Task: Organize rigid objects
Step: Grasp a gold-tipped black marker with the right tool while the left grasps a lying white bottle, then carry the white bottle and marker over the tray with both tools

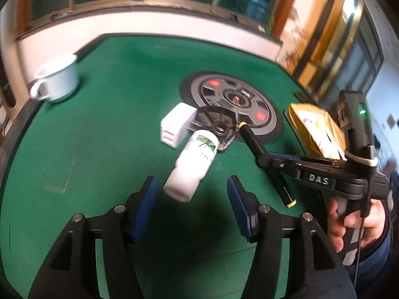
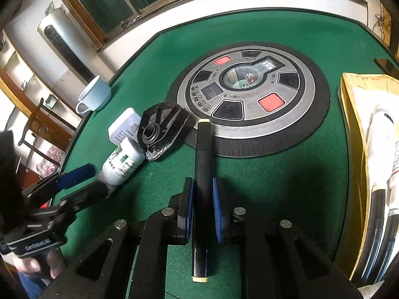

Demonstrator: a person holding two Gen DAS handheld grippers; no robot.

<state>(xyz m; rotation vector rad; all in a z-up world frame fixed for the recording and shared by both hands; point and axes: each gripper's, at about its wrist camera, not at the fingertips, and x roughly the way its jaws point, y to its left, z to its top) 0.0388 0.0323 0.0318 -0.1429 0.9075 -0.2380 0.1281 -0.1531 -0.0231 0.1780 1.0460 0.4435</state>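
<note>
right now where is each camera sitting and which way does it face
Left wrist view: sits on the left hand-held gripper, looking forward over the green table at the white bottle; its open fingers and the person's right hand show.
Right wrist view: sits on the right hand-held gripper, facing the round centre panel; its fingers clamp the black marker.
Shared: bottle, marker, white cup, cardboard box.

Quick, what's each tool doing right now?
Left tool: open, straddling the lying white plastic bottle, not gripping it.
Right tool: shut on the black marker with pale yellow ends.
</note>
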